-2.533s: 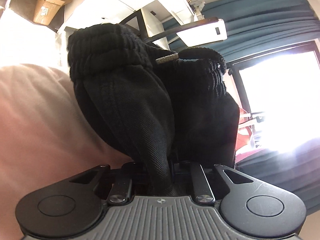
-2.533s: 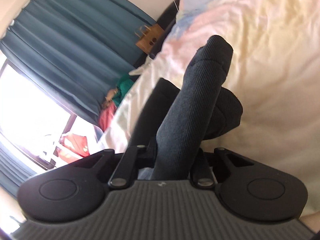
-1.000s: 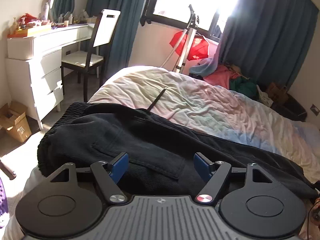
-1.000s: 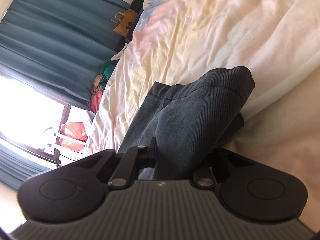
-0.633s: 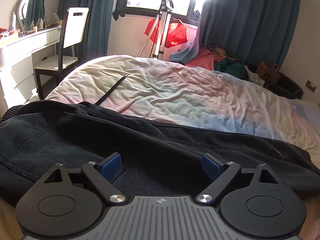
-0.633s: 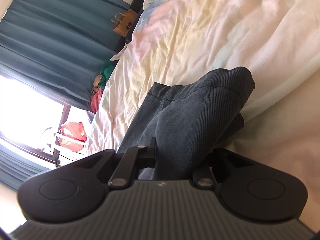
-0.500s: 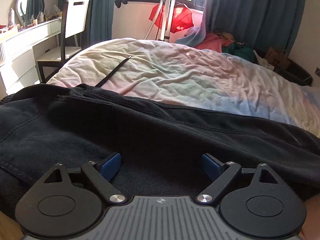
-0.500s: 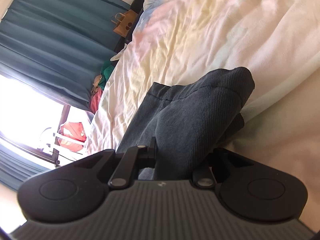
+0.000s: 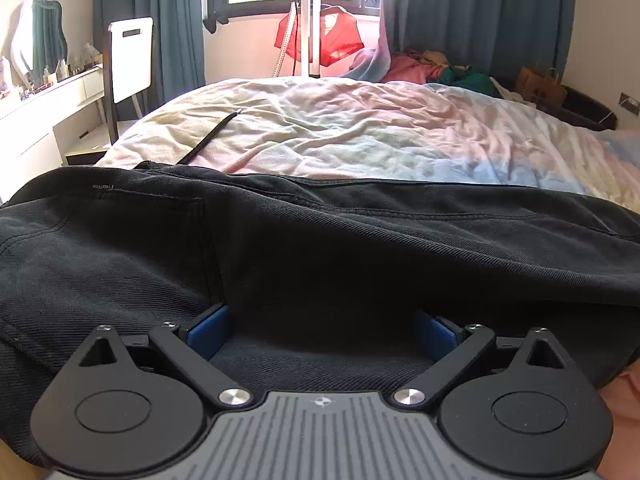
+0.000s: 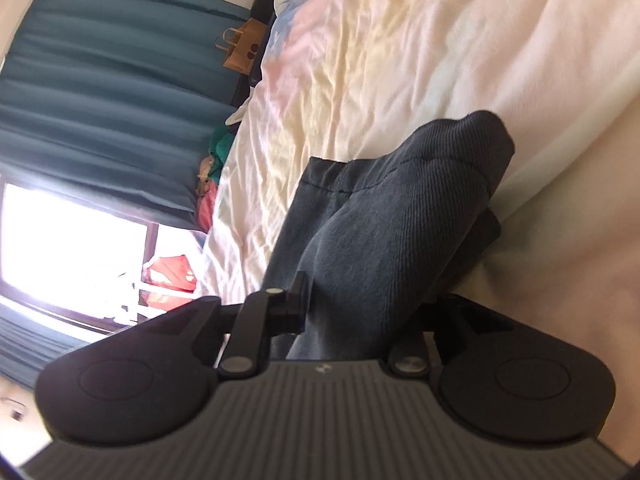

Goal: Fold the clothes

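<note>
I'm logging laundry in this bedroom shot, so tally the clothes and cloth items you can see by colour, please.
Black: 1, the trousers spread on the bed, pinched by the right gripper
Red: 1, garment hanging at the window
Pink: 1, cloth in the floor heap
Green: 1, cloth beside it
Total: 4

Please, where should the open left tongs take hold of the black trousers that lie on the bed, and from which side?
Probably the near edge of the black trousers, just beyond the left tongs, coming low from the bed's near side. The cloth lies flat there, and the edge already sits between the open blue pads.
</note>
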Demonstrator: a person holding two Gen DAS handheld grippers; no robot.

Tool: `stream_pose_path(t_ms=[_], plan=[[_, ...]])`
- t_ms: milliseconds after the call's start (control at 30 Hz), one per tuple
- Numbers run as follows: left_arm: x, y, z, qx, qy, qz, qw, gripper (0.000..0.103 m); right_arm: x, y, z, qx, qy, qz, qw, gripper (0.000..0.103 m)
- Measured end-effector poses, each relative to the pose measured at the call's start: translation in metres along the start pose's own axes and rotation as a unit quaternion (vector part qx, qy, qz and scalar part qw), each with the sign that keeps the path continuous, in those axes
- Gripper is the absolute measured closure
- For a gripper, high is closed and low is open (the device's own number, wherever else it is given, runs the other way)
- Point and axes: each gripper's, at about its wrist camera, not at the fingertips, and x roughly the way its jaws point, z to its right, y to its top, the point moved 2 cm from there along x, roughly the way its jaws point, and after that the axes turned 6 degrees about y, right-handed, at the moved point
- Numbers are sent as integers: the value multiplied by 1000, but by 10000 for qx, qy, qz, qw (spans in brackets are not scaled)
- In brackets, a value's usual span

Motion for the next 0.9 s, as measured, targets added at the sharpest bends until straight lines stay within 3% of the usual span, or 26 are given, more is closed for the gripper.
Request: stream_pose_path(t_ms=[67,167,233,433,533,667,900], plan=[[0,0,2,-25,13,19,10000,3,4,-1,0,68,153,-94,9998,38],[0,1,2,-34,9,29,10000,3,19,-7,2,-16,33,-441,9990,37],[0,1,2,-54,4,49,10000,3,24,-7,0,-160,23,-427,9990,37],[2,0,4,-28,50,63,10000,2,28,-9,-22,-616,566,-219,9963,36],[2,0,5,-4,67,62,10000,1,33,-9,-19,-695,289,-246,9969,47],[3,0,6,12,83,49,10000,1,36,-5,-8,-617,-22,-317,9976,77],[4,2,10,130,156,-98,9997,1,30,-10,-27,-1497,-384,-159,9879,84]])
